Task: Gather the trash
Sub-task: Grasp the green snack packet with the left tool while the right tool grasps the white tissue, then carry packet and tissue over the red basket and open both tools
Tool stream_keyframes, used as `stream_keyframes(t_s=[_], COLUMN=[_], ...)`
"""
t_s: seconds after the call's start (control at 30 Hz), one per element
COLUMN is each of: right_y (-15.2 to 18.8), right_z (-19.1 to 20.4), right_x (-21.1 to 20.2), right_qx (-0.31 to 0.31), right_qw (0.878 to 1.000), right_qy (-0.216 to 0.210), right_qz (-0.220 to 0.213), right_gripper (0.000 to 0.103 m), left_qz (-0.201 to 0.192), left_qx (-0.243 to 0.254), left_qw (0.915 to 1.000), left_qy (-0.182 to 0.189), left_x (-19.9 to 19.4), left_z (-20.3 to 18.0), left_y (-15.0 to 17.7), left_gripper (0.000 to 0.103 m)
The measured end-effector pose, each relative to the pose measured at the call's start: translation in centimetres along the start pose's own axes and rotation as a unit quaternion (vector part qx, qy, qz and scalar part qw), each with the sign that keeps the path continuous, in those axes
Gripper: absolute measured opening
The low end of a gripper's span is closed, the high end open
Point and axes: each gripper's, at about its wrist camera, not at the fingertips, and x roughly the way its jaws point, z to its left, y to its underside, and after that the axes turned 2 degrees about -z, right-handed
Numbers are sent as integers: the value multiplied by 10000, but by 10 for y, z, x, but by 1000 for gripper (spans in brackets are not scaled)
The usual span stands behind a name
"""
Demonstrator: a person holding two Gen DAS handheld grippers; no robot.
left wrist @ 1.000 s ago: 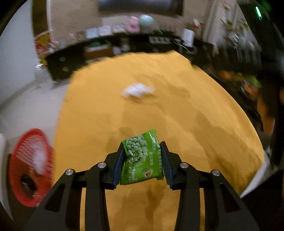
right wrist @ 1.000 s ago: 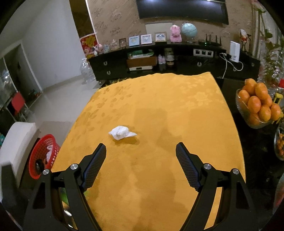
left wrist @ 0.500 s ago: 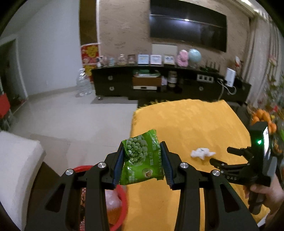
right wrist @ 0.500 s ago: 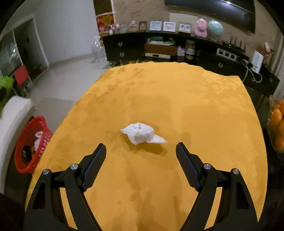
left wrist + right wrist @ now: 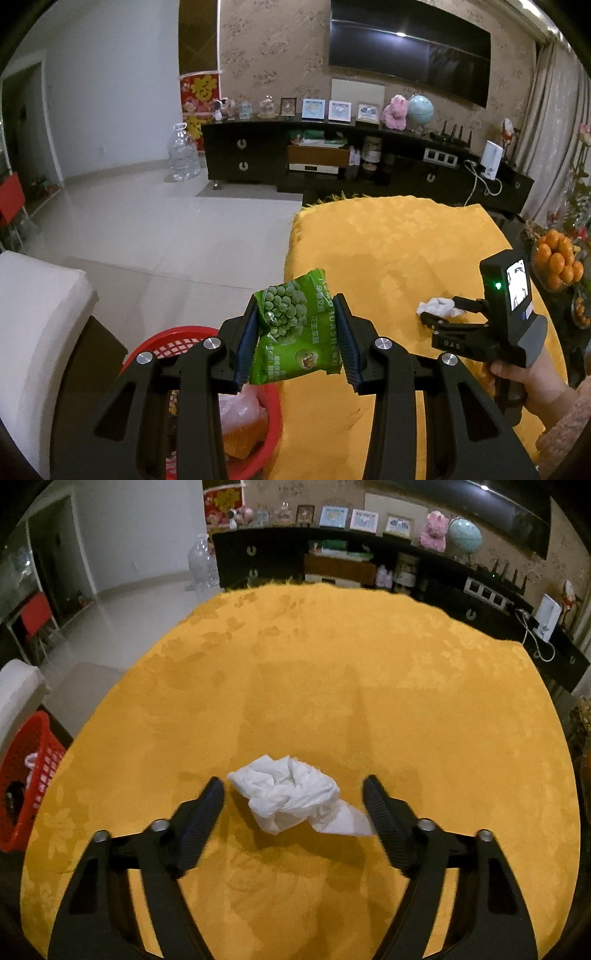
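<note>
My left gripper [image 5: 295, 332] is shut on a green snack packet [image 5: 295, 328] and holds it in the air over the left edge of the yellow table [image 5: 388, 240], above a red mesh basket [image 5: 258, 443] on the floor. My right gripper [image 5: 293, 805] is open and low over the table, its fingers on either side of a crumpled white tissue [image 5: 291, 797]. The right gripper [image 5: 443, 314] and the tissue [image 5: 436, 304] also show in the left wrist view. The basket [image 5: 22, 782] shows at the left of the right wrist view.
The basket holds some trash. A white seat [image 5: 33, 332] stands left of the basket. A bowl of oranges [image 5: 557, 262] sits at the table's right. A black sideboard [image 5: 332, 158] with frames and ornaments runs along the far wall.
My left gripper has swung left off the table with the packet to above the basket. My right gripper has moved forward and down until the tissue lies between its fingers.
</note>
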Motion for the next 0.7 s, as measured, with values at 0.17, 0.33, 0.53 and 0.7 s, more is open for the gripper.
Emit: stream_keyframes(t_s=[0.17,0.33,0.53,0.7], right_y=[-1,-3,-16,-24], right_z=[-2,-1,13,26], right_x=[1,-7,-42,-71], right_qx=[-19,40,-106,-207], right_qw=[10000,9999,9987,9966], right_qy=[-37,-128,-201,-293], right_qz=[5,-56,-462,-743], right_gripper=[46,42,42,42], left_qz=[-2,-39,-106,-130], left_qx=[-37,-19,-38,-49], left_qw=[10000,10000,9999,9998], left_qy=[-24,-51,-103,-122], left_x=[-2,-4,-9,-11], left_z=[3,3,7,9], left_y=[2,2,0,0], left_gripper=[38,38,38,38])
